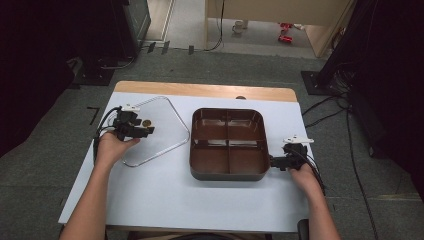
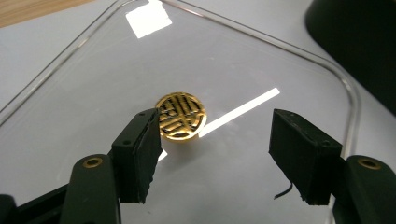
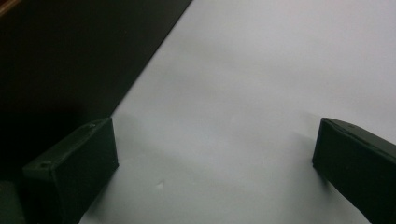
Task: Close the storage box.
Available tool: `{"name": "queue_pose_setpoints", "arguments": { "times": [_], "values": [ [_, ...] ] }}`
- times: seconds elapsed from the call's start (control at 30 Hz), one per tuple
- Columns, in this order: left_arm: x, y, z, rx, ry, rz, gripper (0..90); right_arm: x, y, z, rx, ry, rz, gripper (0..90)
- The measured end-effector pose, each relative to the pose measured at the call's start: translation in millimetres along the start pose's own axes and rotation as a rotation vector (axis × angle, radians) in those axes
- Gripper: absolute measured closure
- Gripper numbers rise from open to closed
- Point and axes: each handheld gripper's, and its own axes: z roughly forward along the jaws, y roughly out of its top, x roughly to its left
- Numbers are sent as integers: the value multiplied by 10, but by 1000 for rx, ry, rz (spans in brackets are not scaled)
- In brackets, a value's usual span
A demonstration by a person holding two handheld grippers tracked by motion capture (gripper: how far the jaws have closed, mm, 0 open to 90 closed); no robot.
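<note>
The left gripper (image 2: 215,158) hangs released just over the clear lid (image 2: 261,60), with its gold knob (image 2: 181,115) dead ahead, close by the nearer jaw and not yet between the two. The lid lies flat on the worktop (image 1: 165,195), just left of the brown tray (image 1: 228,172). The left hand is much the nearer to the knob. Right of the tray, the right gripper (image 1: 278,162) rests released and empty beside its rim.

A white-topped table (image 1: 150,200) with a wooden far edge stands on grey carpet (image 1: 45,165). Black equipment stands (image 1: 100,75) flank it left and right, cables (image 1: 350,130) trail at right, and pale flooring (image 1: 190,20) lies far off.
</note>
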Motion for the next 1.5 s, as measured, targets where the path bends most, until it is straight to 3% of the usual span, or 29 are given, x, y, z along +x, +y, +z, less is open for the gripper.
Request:
{"name": "queue_pose_setpoints", "arguments": {
  "times": [0.23,0.4,0.53,0.63,0.87,1.17,1.33,1.5],
  "values": [
    [64,-11,163,1,3,-23,402,0,1,-1,1,0,0,0],
    [87,-37,265,18,30,-25,476,-1,1,0,1,0,0,0],
    [121,-64,301,27,22,-41,516,0,1,0,1,0,0,0],
    [136,-68,308,8,5,-51,581,-1,1,0,1,1,0,0],
    [130,-51,300,14,10,-44,593,-1,2,0,1,1,0,0],
    [113,1,211,36,24,10,596,-2,2,0,2,1,0,0],
    [96,58,66,31,-12,10,596,-1,2,0,1,1,0,0],
    [70,119,-102,12,-21,14,596,-2,2,0,1,1,0,0]
  ]
}}
